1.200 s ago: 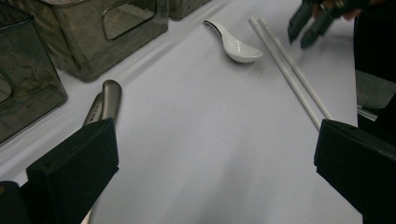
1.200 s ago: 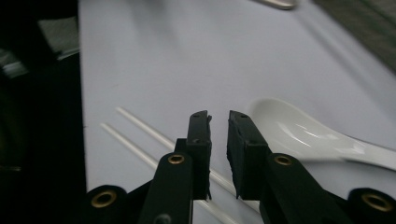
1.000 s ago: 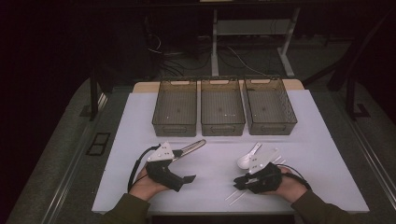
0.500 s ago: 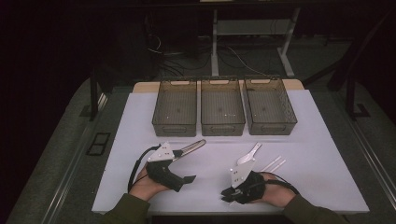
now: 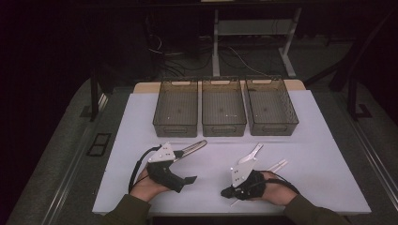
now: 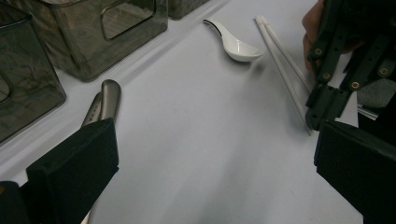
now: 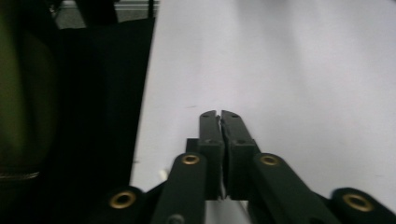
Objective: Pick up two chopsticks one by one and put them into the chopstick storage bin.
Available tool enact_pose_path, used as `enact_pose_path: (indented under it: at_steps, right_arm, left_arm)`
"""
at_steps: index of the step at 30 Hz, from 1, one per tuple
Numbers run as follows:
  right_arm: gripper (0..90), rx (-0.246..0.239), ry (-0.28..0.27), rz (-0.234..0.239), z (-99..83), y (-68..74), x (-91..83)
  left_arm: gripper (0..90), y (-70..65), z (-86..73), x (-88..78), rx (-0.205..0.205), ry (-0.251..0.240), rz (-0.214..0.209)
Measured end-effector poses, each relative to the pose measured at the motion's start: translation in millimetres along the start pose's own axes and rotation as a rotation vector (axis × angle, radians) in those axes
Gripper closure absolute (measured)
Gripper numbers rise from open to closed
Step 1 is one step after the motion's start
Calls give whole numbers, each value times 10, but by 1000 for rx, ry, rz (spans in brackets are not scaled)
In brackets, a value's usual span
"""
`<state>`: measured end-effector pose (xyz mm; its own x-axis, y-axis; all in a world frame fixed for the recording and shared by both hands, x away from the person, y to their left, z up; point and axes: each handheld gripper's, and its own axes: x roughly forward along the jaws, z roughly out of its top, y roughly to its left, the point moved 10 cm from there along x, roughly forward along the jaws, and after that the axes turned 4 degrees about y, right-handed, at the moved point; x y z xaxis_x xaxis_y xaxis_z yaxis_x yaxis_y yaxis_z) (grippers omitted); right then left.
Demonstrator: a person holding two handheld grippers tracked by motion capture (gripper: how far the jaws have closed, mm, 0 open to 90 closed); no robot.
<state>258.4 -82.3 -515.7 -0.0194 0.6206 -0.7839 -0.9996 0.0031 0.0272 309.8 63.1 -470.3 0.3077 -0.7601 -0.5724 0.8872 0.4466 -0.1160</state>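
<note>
Left to right: the left gripper [image 5: 187,165] rests with jaws wide apart, a metal utensil [image 6: 106,99] just beside one jaw. A white spoon [image 6: 236,44] and chopsticks [image 6: 280,60] lie on the table [image 5: 305,140]. The right gripper [image 7: 219,116] has just clenched its jaws at the chopsticks' near end; whether a stick is pinched cannot be told. Both sticks are best gripped together and lifted level.

Glossy white ceramic-looking spoon [image 6: 233,43]; brushed metal handle [image 6: 103,100]; translucent smoky plastic bins [image 5: 222,107].
</note>
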Motion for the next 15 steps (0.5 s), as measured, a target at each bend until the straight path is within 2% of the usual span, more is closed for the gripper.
enact_pose_path:
  at_steps: [4,7,11,15]
  right_arm:
    - [880,14,12,-11,-13,-89,20]
    - [824,13,20,-3,-18,-80,30]
    - [815,11,7,-1,1,-69,7]
    - [812,4,-5,22,24,-28,-10]
  left_arm:
    - [0,3,-1,-4,4,2,0]
    - [0,2,1,-9,-2,0,-1]
    - [0,1,3,-12,-4,-2,-1]
    - [0,0,5,-9,-5,-4,-1]
